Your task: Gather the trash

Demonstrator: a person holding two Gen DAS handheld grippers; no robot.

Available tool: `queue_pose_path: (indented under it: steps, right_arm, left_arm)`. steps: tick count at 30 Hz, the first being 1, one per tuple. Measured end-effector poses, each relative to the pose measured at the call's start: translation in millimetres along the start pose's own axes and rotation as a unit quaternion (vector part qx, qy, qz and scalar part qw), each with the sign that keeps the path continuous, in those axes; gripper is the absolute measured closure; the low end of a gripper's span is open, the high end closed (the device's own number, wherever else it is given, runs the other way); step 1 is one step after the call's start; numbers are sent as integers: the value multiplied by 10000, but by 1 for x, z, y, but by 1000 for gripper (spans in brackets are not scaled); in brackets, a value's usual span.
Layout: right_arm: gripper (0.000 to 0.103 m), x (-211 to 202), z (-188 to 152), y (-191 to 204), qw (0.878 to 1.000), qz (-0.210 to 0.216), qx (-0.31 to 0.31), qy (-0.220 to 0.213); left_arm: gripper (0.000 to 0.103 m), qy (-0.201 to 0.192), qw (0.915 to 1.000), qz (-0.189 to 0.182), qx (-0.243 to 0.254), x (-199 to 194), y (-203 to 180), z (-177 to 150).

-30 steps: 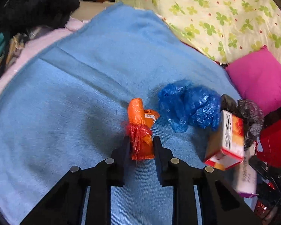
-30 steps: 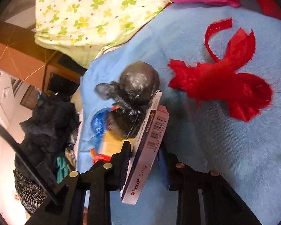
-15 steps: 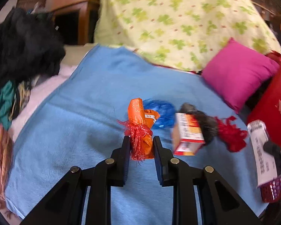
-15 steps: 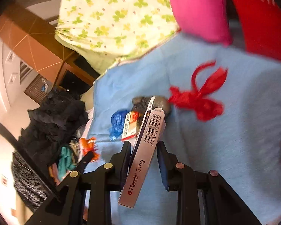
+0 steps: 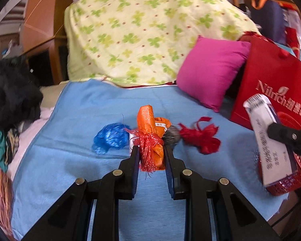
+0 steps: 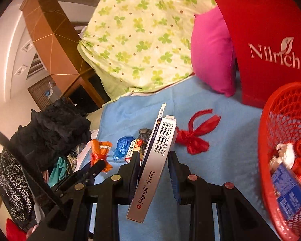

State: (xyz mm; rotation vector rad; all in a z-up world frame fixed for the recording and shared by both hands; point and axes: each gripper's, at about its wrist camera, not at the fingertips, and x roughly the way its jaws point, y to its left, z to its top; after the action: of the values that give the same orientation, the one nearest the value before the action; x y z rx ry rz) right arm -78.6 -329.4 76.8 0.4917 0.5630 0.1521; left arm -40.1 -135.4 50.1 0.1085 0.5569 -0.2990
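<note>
Carrying two pieces of trash at once is the step in hand. The crumpled orange plastic wrapper tied with red shredded ribbon (image 5: 150,140) is clamped between the jaws of the left claw (image 5: 151,156) and hangs above the blue blanket on the bed (image 5: 86,104). The long grey cardboard medicine box with a barcode (image 6: 156,160) is pinched upright between the jaws of the right claw (image 6: 153,164), also off the bed.

The red plastic mesh basket (image 6: 275,120) stands at the right edge of the bed, just in front of the red paper shopping bag (image 6: 271,40), and it already contains some trash, among it a blue box.

On the blanket I see more pieces not yet collected: a crumpled blue plastic bag (image 5: 110,138), a dark grey wad (image 5: 172,137), a red ribbon bow (image 5: 202,138) and a small red and white carton (image 6: 131,148).

My judgement is that the next move calls for bringing each claw over the open mouth of the basket and then opening it. The right claw is nearer to the basket, so it probably drops first. The long box must clear the rim.
</note>
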Motion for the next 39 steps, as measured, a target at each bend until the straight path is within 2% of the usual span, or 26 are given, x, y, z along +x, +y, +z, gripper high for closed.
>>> queue_pose_path:
  steps: [10,39]
  right_arm:
    - [73,-7,3,0,9997,-27,-211,-109]
    - [73,-37,12,-20,9989,-34,-172,-441]
  left_arm:
    - [78,-89,9992,5,386,-5,-27,-3]
    - [78,-110,9968,-25,794,0,-63,-7]
